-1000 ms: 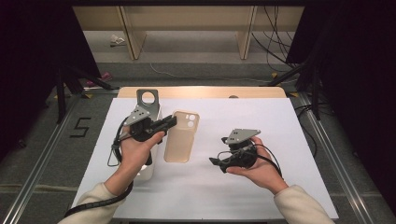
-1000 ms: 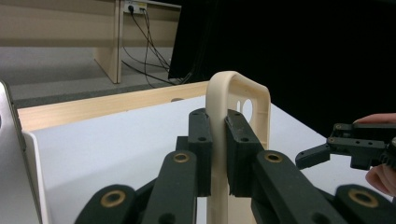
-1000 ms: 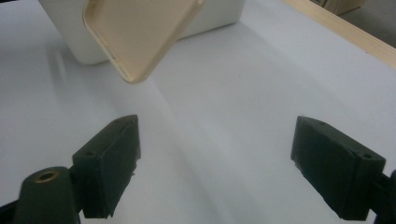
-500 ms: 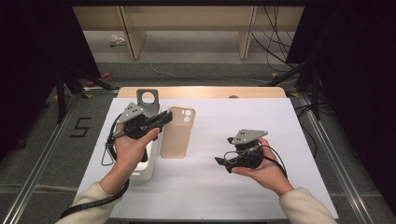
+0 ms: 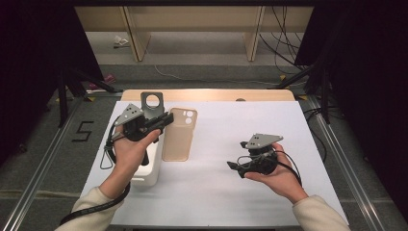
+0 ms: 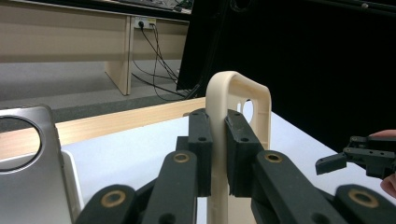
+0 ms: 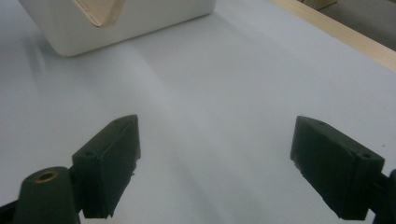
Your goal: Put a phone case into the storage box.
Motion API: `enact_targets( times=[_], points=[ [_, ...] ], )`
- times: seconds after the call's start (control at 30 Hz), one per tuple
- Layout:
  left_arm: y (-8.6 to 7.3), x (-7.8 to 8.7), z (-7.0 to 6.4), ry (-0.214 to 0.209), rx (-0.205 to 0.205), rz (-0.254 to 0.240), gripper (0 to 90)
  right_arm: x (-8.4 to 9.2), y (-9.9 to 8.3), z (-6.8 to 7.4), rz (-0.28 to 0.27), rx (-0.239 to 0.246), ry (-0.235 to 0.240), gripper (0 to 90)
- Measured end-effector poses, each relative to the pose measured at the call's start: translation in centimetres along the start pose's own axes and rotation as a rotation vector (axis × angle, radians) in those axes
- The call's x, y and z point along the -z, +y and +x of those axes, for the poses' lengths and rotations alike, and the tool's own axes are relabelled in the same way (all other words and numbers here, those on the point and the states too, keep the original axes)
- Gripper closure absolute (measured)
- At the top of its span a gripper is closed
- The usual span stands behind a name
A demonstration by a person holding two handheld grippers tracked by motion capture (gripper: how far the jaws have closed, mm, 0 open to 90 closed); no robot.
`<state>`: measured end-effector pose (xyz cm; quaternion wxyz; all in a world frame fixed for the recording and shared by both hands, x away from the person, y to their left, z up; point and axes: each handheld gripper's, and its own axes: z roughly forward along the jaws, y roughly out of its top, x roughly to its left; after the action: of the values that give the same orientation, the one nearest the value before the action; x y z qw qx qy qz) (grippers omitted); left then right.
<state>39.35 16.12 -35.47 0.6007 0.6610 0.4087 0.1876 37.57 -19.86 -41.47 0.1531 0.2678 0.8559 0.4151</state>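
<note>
White sheeting covered the table [image 5: 211, 192]. Left of centre in the high view, the left claw [image 5: 166, 119] was clamped on the rim of a beige phone case [image 5: 179, 134] (its camera cutout toward the far edge). Lower right, the right claw [image 5: 232, 166] stood wide, holding nothing.

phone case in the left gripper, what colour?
Pale beige, slightly translucent. The phone case shows best in the left gripper view, clamped edge-on by the left gripper.
</note>
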Motion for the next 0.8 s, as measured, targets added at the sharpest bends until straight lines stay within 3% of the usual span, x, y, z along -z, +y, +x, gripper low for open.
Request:
enact_targets(
  times=[0.8],
  points=[
    [1.4, 1.6, 1.7, 0.034, 0.021, -0.048, 82.0, 1.1, -0.9, -0.7, -0.004, -0.022, -0.030, 16.6]
  ],
)
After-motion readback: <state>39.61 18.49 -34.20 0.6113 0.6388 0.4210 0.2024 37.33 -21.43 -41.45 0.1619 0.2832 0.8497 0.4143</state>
